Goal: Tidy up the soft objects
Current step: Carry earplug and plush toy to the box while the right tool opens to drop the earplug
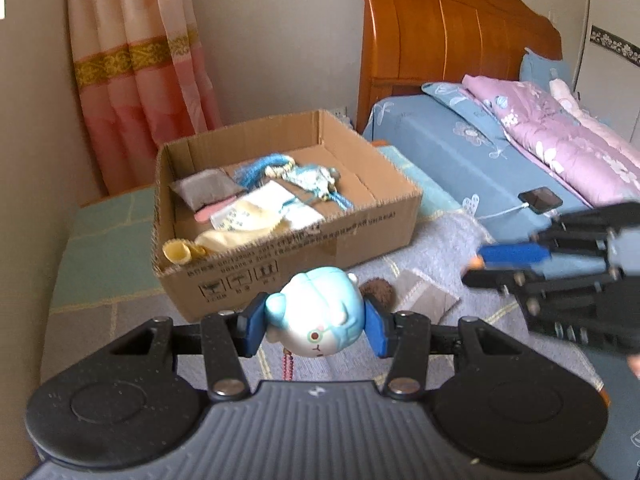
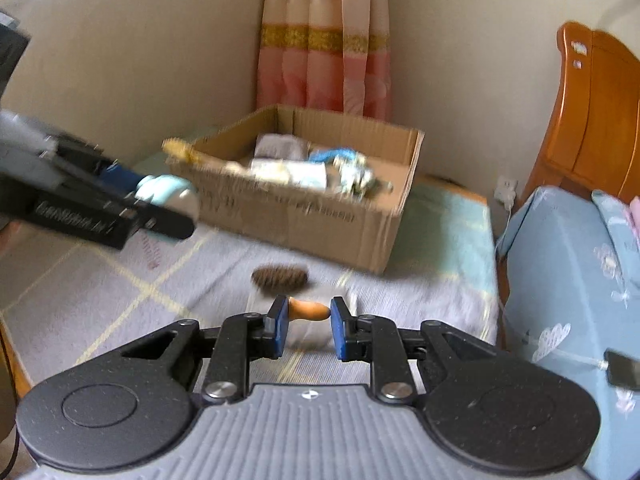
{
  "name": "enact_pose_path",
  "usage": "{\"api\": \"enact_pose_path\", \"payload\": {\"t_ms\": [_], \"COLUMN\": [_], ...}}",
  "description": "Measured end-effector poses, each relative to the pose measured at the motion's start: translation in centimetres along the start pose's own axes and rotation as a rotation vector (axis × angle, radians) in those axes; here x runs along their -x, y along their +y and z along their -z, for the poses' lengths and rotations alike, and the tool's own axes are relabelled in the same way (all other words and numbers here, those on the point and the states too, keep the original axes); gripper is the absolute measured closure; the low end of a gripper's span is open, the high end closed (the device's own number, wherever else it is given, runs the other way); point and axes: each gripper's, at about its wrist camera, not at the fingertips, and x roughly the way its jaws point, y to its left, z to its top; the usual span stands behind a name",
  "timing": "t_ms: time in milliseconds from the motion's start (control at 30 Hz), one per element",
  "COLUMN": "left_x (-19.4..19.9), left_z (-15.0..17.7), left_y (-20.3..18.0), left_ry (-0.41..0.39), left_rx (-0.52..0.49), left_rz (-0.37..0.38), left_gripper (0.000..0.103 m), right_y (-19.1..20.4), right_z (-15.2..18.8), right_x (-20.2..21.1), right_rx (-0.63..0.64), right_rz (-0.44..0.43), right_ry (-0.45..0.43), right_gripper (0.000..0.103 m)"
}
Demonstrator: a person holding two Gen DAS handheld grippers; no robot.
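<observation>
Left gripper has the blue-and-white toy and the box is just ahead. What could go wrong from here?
1. The plush toy is pinched only at its sides by the left gripper; its pink bead strand dangles and may snag the cardboard box rim.
2. A yellow sock already droops over the near wall, so dropping the toy there could knock it out.
3. The right gripper hovers, open, near the orange piece and brown fuzzy ball; the blurred view makes aim uncertain.

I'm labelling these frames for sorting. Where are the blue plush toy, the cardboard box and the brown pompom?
blue plush toy [image 1: 316, 312]: left wrist view, on its white face, between the jaws.
cardboard box [image 1: 360, 236]: left wrist view, on the printed front wall.
brown pompom [image 2: 280, 277]: right wrist view, on its blurred fuzzy middle.
</observation>
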Motion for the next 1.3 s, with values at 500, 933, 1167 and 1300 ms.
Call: {"api": "enact_pose_path", "payload": {"t_ms": [500, 933, 1167, 1300], "left_x": [0.7, -2.8, -7.1, -10.8], "left_z": [-4.0, -9.5, -14.0, -16.5], "left_y": [1.4, 1.1, 1.0, 0.5], "left_ry": [-0.053, -0.042, 0.014, 0.046], "left_rx": [-0.033, -0.098, -0.095, -0.086], "left_rz": [-0.063, -0.056, -0.020, -0.025], "left_gripper": [0.054, 0.054, 0.054, 0.054], "right_y": [-4.8, -5.5, -4.3, -3.8], "right_z": [-10.5, -8.6, -6.9, -6.1], "right_x": [-7.1, -6.2, -4.0, -3.2], "right_rx": [-0.015, -0.119, -0.067, -0.055], "right_rz": [-0.008, 0.013, 0.024, 0.040], "right_ry": [-0.052, -0.063, -0.059, -0.063], "right_gripper": [0.059, 0.000, 0.000, 0.000]}}
